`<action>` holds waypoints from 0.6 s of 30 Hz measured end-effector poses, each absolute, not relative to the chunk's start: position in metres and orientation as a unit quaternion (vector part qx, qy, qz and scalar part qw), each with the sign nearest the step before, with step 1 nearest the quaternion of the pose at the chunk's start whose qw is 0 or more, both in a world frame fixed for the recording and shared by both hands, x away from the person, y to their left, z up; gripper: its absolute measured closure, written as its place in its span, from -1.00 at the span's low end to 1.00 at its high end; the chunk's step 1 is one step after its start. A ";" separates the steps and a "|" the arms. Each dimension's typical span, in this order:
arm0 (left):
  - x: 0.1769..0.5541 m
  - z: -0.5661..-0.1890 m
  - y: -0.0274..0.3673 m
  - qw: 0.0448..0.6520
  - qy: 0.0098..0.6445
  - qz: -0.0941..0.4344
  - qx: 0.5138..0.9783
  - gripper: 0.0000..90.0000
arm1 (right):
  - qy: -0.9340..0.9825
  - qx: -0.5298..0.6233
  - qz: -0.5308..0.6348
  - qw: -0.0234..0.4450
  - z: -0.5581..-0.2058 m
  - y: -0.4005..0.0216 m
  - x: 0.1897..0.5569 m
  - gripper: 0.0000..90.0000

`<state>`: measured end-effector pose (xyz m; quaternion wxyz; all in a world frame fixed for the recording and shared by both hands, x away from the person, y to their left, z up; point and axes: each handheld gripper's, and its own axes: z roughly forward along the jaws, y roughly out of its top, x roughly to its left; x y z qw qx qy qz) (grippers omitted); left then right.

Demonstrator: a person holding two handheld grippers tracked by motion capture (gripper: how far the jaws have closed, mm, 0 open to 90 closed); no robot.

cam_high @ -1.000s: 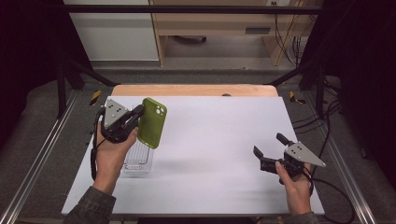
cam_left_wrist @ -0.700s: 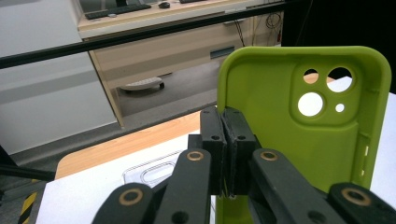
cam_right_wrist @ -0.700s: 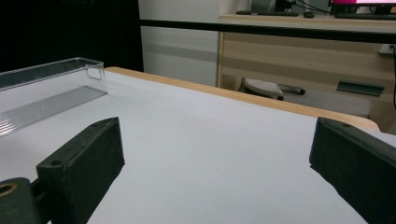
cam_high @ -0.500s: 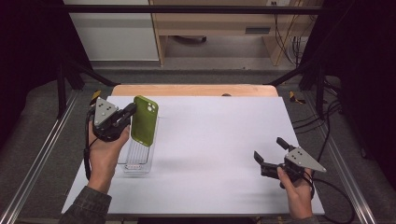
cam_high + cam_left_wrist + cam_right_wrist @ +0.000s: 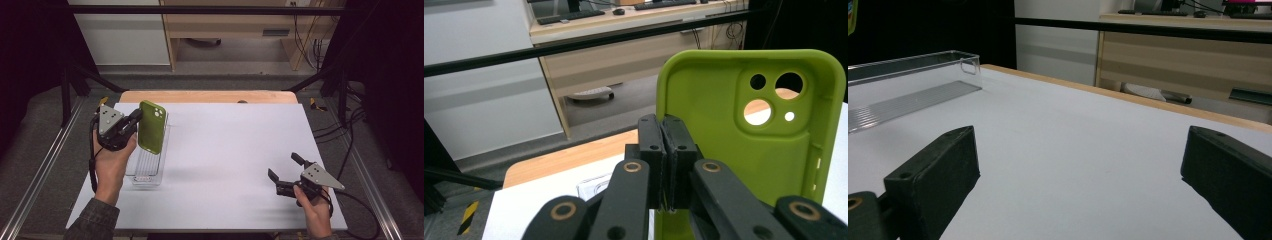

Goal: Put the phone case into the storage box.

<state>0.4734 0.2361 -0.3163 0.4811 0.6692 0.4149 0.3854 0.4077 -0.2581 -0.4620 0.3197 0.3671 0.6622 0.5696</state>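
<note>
green silicone, the phone case stands on end at the left of the high view, pinched by its edge in the left gripper, whose jaws are pressed tight together on the thin wall. in the left gripper view the case fills the right half of the frame, hollow side toward the camera, camera cut-outs at the upper right. its long axis runs up and down, nearly vertical with a slight lean, the camera end topmost. directly beneath and just behind it in the high view lies the clear plastic tray, long and narrow, its length running from lower left toward the upper middle of the frame. what matters for the coming move, as i judge it, is that the case hangs above the far end of that tray with its long axis upright, while the tray's lies flat. the right gripper rests at the lower right, well apart, jaws spread wide and holding nothing; the left hand is by far the nearer.
</note>
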 end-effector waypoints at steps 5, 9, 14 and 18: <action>0.477 -0.317 0.237 0.485 0.420 0.384 0.664 0.95 | 0.664 0.365 0.572 0.315 -0.467 -0.256 0.407 -0.95; 0.481 -0.316 0.236 0.481 0.420 0.388 0.665 0.95 | 0.665 0.368 0.569 0.314 -0.469 -0.253 0.406 -0.95; 0.489 -0.320 0.241 0.475 0.429 0.387 0.664 0.94 | 0.663 0.364 0.574 0.313 -0.470 -0.252 0.404 -0.95; 0.492 -0.322 0.243 0.477 0.428 0.390 0.661 0.94 | 0.648 0.373 0.586 0.312 -0.470 -0.252 0.402 -0.95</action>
